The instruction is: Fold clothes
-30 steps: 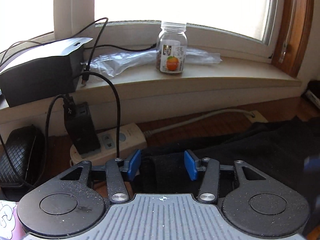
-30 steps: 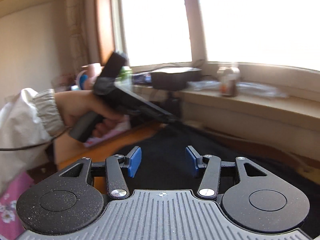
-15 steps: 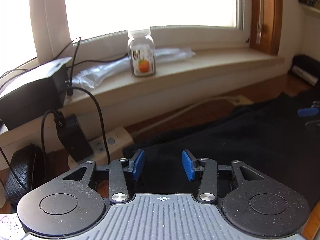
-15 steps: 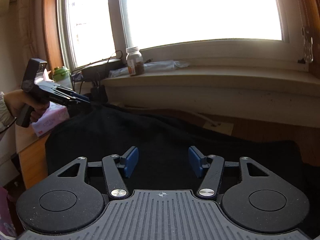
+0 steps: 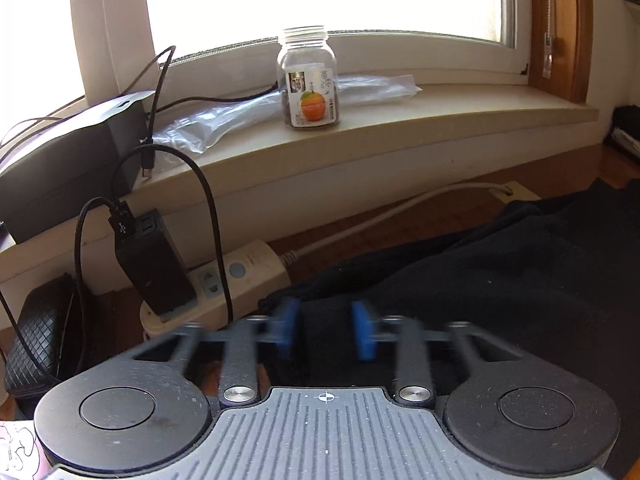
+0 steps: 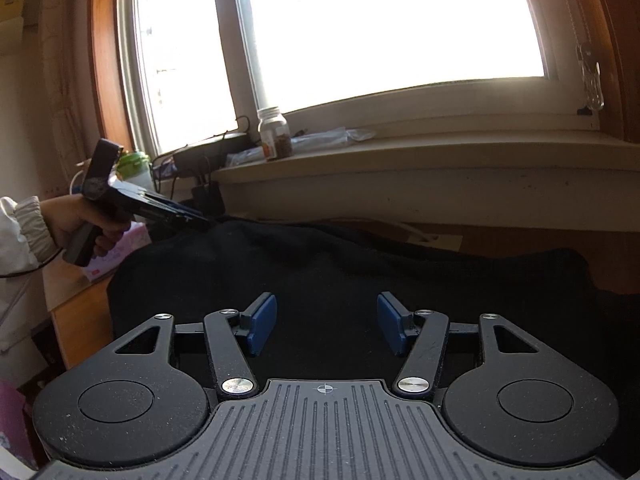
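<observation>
A black garment (image 6: 340, 268) lies spread on the wooden table (image 6: 80, 308). In the left wrist view its far-left corner (image 5: 320, 320) sits between the blue pads (image 5: 285, 330) of my left gripper (image 5: 325, 332). The fingers are motion-blurred with a clear gap between them, so it is still open. In the right wrist view a hand holds that left gripper (image 6: 200, 222) with its tip at the garment's far-left corner. My right gripper (image 6: 326, 326) hovers open over the near middle of the cloth, holding nothing.
A jar (image 5: 308, 80) and a plastic bag (image 5: 208, 128) rest on the windowsill (image 5: 400, 128). A black box (image 5: 68, 160), a power strip (image 5: 240, 280) with charger (image 5: 154, 268) and cables, and a woven black pouch (image 5: 36, 340) crowd the table's back left.
The left gripper's fingers have narrowed around the garment's corner and now blur with motion. The right gripper has swung from facing the left hand to facing the window, above the cloth.
</observation>
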Action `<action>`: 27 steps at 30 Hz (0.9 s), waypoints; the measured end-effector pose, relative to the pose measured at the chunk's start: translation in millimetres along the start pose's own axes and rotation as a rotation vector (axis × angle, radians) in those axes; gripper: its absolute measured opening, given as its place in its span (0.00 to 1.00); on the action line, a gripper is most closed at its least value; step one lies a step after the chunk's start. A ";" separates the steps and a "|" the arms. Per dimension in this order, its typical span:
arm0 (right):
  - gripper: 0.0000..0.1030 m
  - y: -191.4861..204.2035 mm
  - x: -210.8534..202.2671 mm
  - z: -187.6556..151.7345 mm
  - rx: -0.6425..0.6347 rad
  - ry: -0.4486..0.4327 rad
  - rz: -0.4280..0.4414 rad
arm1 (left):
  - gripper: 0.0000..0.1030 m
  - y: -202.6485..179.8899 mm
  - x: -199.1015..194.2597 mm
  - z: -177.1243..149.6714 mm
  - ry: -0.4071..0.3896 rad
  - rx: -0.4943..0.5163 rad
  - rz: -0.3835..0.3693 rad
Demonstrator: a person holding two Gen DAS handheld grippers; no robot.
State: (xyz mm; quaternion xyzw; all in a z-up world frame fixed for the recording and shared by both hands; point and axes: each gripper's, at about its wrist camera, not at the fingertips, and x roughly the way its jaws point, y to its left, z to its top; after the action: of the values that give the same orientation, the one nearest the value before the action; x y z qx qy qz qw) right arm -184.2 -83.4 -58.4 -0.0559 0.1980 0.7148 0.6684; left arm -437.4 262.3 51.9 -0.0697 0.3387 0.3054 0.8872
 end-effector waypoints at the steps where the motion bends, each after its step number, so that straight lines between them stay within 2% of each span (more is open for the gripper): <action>1: 0.55 -0.4 -0.8 -1.8 0.003 -0.002 0.003 | 0.07 -0.1 -0.5 0.2 -0.004 0.000 -0.009; 5: 0.55 -2.8 -2.0 -8.1 0.016 -0.001 -0.001 | 0.06 -7.6 -10.5 6.9 -0.065 0.043 0.016; 10: 0.55 -4.6 -8.6 -15.6 0.035 -0.015 -0.011 | 0.06 -4.6 -39.0 28.2 -0.201 -0.006 0.020; 11: 0.55 -4.9 -10.1 -17.3 0.037 -0.016 -0.013 | 0.07 -2.0 -36.4 31.7 -0.177 -0.009 0.033; 14: 0.55 -5.9 -15.2 -21.2 0.036 -0.018 -0.026 | 0.11 -3.0 -14.4 28.9 -0.019 0.027 0.057; 15: 0.55 -6.7 -17.7 -21.8 0.033 -0.019 -0.032 | 0.16 -3.9 -7.8 25.7 0.022 0.040 0.072; 17: 0.55 -9.2 -23.9 -22.0 0.026 -0.022 -0.055 | 0.22 -2.8 -1.5 19.3 0.053 0.038 0.095; 20: 0.55 -21.8 -34.1 -14.3 0.018 -0.032 -0.107 | 0.36 0.7 -7.0 21.2 0.011 -0.024 0.111; 21: 0.55 -28.1 -37.3 -10.1 0.018 -0.033 -0.124 | 0.44 -2.4 -10.6 24.3 -0.007 -0.026 0.123; 23: 0.55 -41.4 -41.7 -0.6 0.017 -0.027 -0.155 | 0.45 -14.9 -17.3 33.7 -0.055 -0.018 0.141; 27: 0.54 -84.5 -19.2 29.3 0.021 0.043 -0.201 | 0.47 -45.1 -22.8 51.9 -0.138 -0.036 0.057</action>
State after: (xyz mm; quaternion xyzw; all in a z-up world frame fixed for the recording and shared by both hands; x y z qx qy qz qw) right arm -94.3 -88.5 -42.5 -0.0836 0.2131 0.6404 0.7331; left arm -395.1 231.9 102.4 -0.0549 0.2730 0.3406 0.8980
